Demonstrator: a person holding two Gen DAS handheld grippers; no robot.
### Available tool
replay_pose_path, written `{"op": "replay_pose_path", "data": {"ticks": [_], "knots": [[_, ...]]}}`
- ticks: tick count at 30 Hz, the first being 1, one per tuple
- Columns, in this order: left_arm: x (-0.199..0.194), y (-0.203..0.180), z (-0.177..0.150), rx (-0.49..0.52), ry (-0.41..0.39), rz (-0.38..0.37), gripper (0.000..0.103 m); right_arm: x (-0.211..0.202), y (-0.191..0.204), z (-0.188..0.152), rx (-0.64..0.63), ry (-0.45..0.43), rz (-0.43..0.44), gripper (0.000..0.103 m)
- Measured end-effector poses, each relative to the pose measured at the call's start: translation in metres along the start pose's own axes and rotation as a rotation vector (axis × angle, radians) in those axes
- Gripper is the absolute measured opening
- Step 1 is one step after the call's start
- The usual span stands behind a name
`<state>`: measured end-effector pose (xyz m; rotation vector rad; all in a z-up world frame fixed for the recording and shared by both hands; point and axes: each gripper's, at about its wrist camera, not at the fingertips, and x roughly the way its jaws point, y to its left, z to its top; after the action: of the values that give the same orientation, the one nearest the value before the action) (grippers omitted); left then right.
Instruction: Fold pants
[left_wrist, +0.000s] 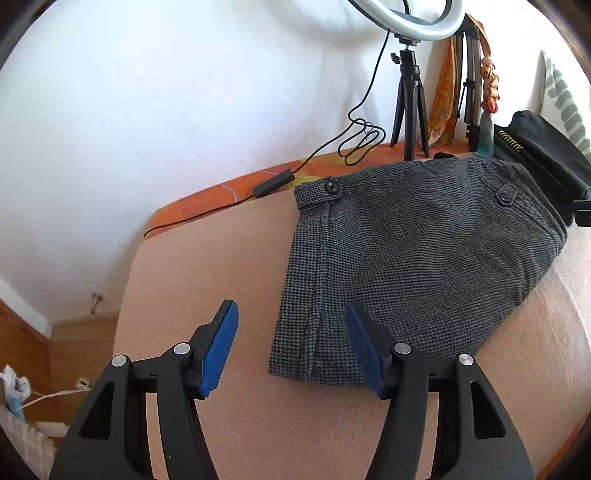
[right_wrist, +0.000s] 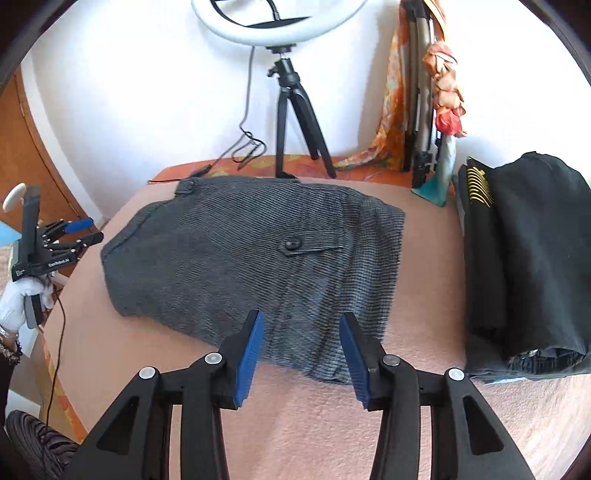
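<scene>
Hovering wide open and empty, both claws (left_wrist: 291, 325) (right_wrist: 301, 332) overhang folded pants (right_wrist: 255, 266).

Each claw (right_wrist: 301, 354) has black arms, silver screws and ribbed blue pads (right_wrist: 249, 360). A white knit glove (right_wrist: 16, 301) covers the left hand, above a beaded bracelet (right_wrist: 9, 347).

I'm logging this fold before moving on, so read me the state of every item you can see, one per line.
Grey houndstooth pants: folded compact, lying flat on the peach table cover, pocket button fastened.
Left gripper: open, empty, at the pants' edge.
Right gripper: open, empty, above the pants' near edge.
Black folded garments: stacked beside the pants, apart from them.
White ring light on black tripod: standing upright; whether lit, cannot tell.
</scene>
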<state>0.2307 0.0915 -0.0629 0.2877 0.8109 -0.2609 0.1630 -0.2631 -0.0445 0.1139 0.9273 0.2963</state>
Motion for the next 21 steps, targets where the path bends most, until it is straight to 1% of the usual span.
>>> {"op": "replay_pose_path", "data": {"ticks": [3,5,8,11,12,14,16,18,19,20,21], "knots": [[-0.004,-0.004,-0.012,-0.023,0.009,-0.051,0.061,0.019,0.026,-0.001,0.019,0.043,0.164,0.047],[-0.01,-0.011,-0.02,-0.011,0.0,-0.083,0.061,0.038,0.04,-0.001,0.05,0.073,0.232,0.047],[-0.017,-0.028,-0.028,0.032,-0.004,-0.134,0.061,0.069,0.058,0.0,0.081,0.109,0.266,0.047],[-0.023,-0.05,-0.033,0.111,0.002,-0.179,0.059,0.098,0.064,0.0,0.156,0.143,0.313,0.047],[-0.023,-0.058,-0.034,0.137,0.007,-0.196,0.059,0.107,0.066,0.001,0.179,0.149,0.316,0.047],[-0.022,-0.072,-0.037,0.181,0.019,-0.22,0.059,0.12,0.067,0.001,0.219,0.151,0.326,0.047],[-0.017,-0.085,-0.038,0.222,0.031,-0.243,0.059,0.128,0.069,0.0,0.26,0.145,0.359,0.048],[-0.011,-0.101,-0.042,0.272,0.043,-0.243,0.059,0.135,0.07,0.002,0.292,0.147,0.392,0.047],[-0.007,-0.107,-0.043,0.296,0.047,-0.238,0.059,0.139,0.075,0.002,0.3,0.146,0.403,0.04],[-0.003,-0.113,-0.044,0.318,0.053,-0.235,0.059,0.143,0.078,0.004,0.307,0.15,0.421,0.035],[0.001,-0.118,-0.045,0.338,0.058,-0.226,0.059,0.144,0.079,0.006,0.315,0.156,0.435,0.023]]}}
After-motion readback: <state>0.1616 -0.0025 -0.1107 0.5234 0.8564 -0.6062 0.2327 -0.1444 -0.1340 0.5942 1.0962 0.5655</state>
